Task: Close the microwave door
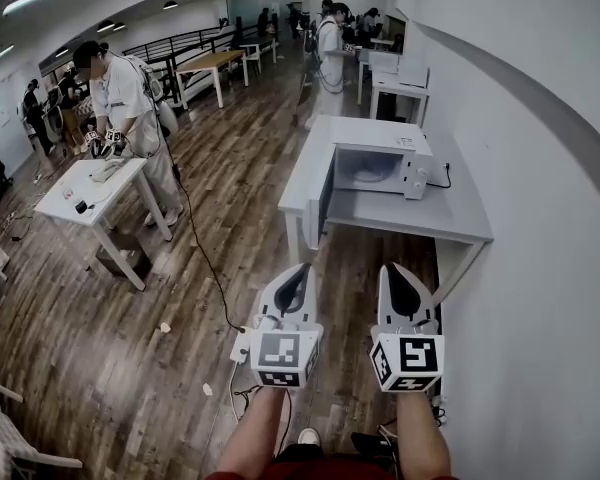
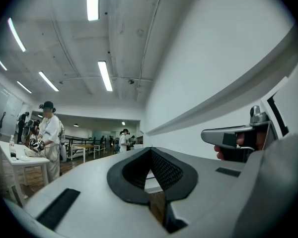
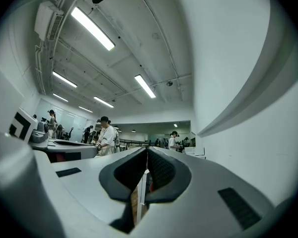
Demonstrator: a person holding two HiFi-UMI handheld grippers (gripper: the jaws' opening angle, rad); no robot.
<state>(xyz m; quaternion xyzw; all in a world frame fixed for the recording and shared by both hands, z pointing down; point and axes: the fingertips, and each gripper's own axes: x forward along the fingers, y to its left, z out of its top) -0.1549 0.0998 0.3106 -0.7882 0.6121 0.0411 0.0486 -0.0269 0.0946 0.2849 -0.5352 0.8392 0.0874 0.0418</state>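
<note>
A white microwave (image 1: 382, 164) stands on a grey table (image 1: 410, 220) against the right-hand wall, some way ahead of me in the head view. Its door (image 1: 325, 200) hangs open to the left, and the pale cavity shows. My left gripper (image 1: 301, 269) and my right gripper (image 1: 388, 268) are held side by side in front of me, pointing towards the table and well short of it. Both are shut with nothing between the pads. The left gripper view shows the left gripper's (image 2: 150, 150) tips meeting. The right gripper view shows the same for the right gripper (image 3: 147, 150).
A person (image 1: 125, 98) works at a small white table (image 1: 68, 196) on the left. A black cable (image 1: 205, 258) runs across the wooden floor to a power strip (image 1: 241, 346) near my feet. More tables and people (image 1: 330, 43) stand at the far end. The white wall runs close on my right.
</note>
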